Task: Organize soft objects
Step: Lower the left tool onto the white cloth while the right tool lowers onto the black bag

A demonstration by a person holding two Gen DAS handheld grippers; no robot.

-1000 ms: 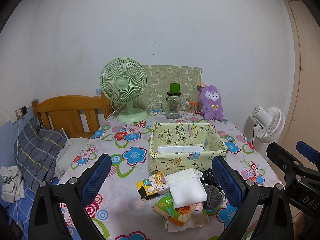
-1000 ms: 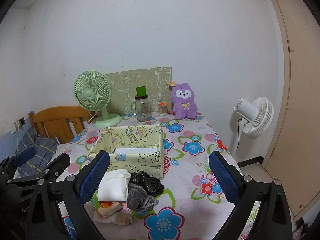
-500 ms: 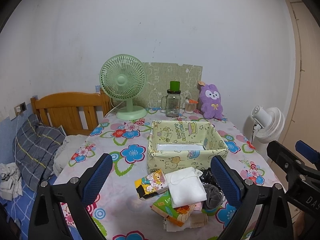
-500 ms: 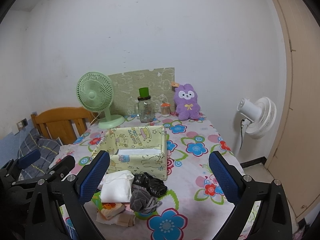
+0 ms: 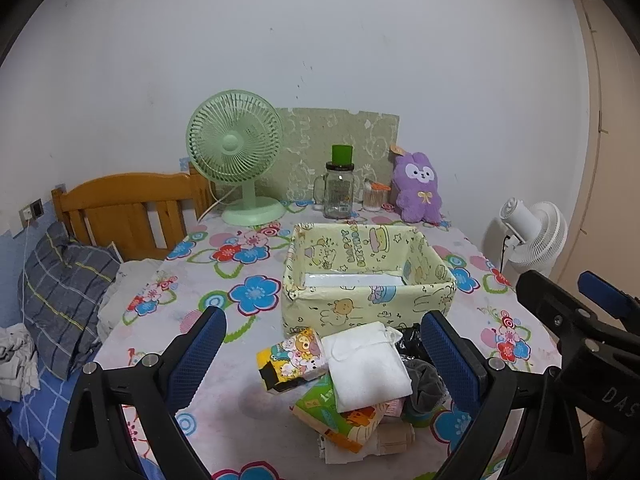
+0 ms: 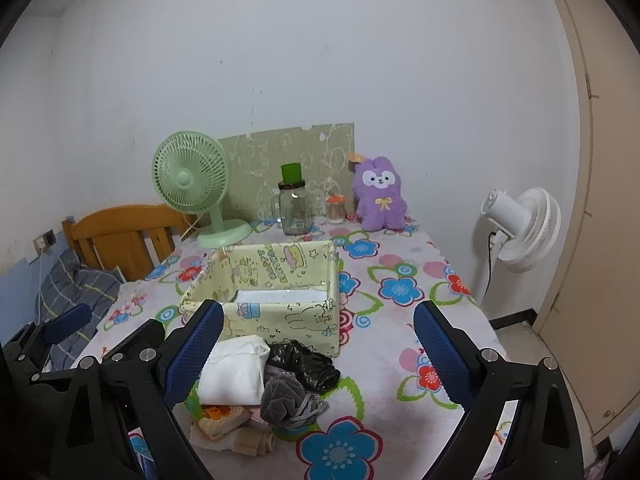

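Observation:
A pile of soft things lies at the table's near edge: a folded white cloth, a cartoon tissue pack, a green-orange pack, a black plastic bag and a grey pouch. Behind it stands a yellow cartoon fabric box, holding only a white sheet. My left gripper is open, hovering above the pile. My right gripper is open, above the pile's right side. The white cloth and the box also show in the right wrist view.
At the table's back stand a green fan, a glass jar with green lid, a small jar and a purple plush rabbit. A wooden headboard and bedding lie left. A white floor fan stands right.
Both grippers have risen and tilted slightly, so the pile and box sit lower in view. Nothing on the table has moved, and both grippers stay open.

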